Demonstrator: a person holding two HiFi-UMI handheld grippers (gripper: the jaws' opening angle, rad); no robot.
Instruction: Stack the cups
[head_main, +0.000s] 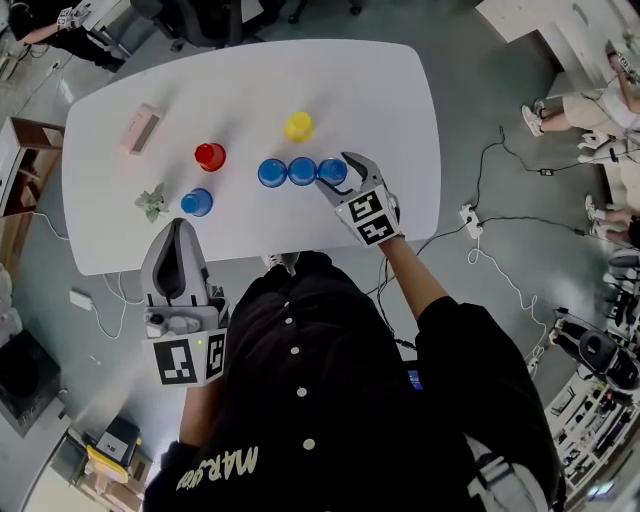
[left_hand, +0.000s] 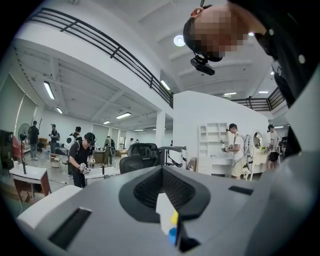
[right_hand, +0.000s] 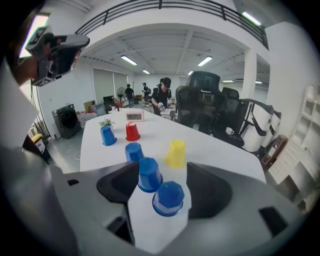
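We are holding the right gripper (right_hand: 161, 170) with its jaws spread wide, gripping nothing, over the end blue cup (right_hand: 169, 198) of a close row of three on the white table (head_main: 400, 90). The left gripper (head_main: 178, 232) is hanging back by the near edge, jaws drawn together on nothing. To take this cup well, we are judging, the jaws should be straddling its wall squarely, closing gently and lifting straight, clear of its neighbour. We are counting four blue cups, one red cup (head_main: 210, 156) and one yellow cup (head_main: 298, 126), all upside down.
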